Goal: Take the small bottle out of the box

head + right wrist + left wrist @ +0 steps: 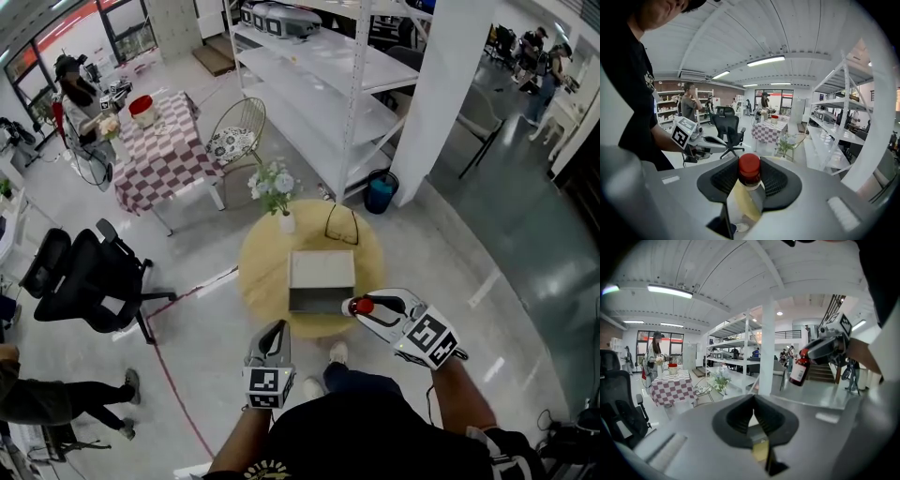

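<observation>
My right gripper (357, 307) is shut on a small bottle (363, 306) with a red cap, holding it in the air just right of the box's near corner. The open grey box (322, 272) sits in the middle of a round wooden table (262, 272). In the right gripper view the red-capped bottle (749, 166) sits between the pads, cap upward. In the left gripper view the dark bottle (800, 370) with a white label hangs from the right gripper (824, 348). My left gripper (274, 336) hovers at the table's near edge, jaws together and empty.
A small vase of white flowers (275, 192) and a pair of glasses (342, 225) lie at the table's far side. White shelving (319, 75), a pillar (441, 84), a black office chair (84, 277) and a checkered table (159, 150) stand around.
</observation>
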`<act>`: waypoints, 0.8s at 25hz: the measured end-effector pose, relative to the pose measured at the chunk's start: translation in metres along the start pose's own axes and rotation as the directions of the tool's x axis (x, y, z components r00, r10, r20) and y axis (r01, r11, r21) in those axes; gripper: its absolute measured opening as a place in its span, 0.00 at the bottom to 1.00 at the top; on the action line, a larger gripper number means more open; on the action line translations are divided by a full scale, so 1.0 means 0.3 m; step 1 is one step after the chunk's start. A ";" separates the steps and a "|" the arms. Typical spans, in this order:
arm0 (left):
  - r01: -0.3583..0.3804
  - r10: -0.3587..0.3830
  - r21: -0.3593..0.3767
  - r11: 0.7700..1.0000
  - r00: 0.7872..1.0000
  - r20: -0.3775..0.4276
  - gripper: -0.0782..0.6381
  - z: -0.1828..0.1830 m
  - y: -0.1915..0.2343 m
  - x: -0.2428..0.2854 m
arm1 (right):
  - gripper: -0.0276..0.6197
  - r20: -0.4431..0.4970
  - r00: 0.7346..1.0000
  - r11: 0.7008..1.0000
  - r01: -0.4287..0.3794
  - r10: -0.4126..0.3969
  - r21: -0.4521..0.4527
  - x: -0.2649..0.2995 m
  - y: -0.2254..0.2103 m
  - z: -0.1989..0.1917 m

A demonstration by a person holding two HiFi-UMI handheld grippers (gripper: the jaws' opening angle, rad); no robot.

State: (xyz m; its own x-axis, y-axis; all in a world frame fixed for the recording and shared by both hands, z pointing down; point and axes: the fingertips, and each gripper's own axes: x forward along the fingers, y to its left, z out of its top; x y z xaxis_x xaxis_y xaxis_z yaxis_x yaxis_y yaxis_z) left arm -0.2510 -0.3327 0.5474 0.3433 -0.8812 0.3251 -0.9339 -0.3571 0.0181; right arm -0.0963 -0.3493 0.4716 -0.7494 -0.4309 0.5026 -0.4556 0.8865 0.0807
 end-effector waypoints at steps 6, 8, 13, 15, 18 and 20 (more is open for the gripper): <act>-0.014 0.014 0.005 1.000 1.000 0.003 0.11 0.005 0.020 -0.017 | 0.27 -0.008 1.000 1.000 -0.002 0.002 0.022 0.011 0.004 -0.030; -0.022 0.022 0.003 1.000 1.000 0.000 0.11 0.006 0.030 -0.015 | 0.27 -0.016 1.000 1.000 -0.001 0.001 0.021 0.025 -0.007 -0.037; -0.033 0.033 0.009 0.999 0.999 -0.015 0.11 -0.002 0.061 0.011 | 0.27 -0.035 0.999 1.000 0.003 -0.002 0.031 0.109 -0.044 -0.085; -0.034 0.034 0.015 0.999 0.999 -0.026 0.11 -0.014 0.072 0.028 | 0.27 -0.049 0.999 0.999 0.013 -0.011 0.043 0.151 -0.067 -0.127; -0.036 0.037 0.019 0.999 0.999 -0.038 0.11 -0.025 0.089 0.069 | 0.27 -0.089 0.996 0.998 0.030 -0.024 0.060 0.220 -0.117 -0.210; -0.035 0.036 0.023 0.999 0.998 -0.043 0.11 -0.014 0.095 0.103 | 0.27 -0.127 0.992 0.997 0.030 -0.020 0.078 0.273 -0.147 -0.282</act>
State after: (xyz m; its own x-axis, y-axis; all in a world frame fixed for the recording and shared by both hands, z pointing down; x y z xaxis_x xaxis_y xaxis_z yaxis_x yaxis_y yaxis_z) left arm -0.2673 -0.3688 0.5618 0.3046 -0.8795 0.3658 -0.9428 -0.3329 -0.0154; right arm -0.0969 -0.4094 0.5821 -0.6734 -0.4236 0.6059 -0.5136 0.8575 0.0286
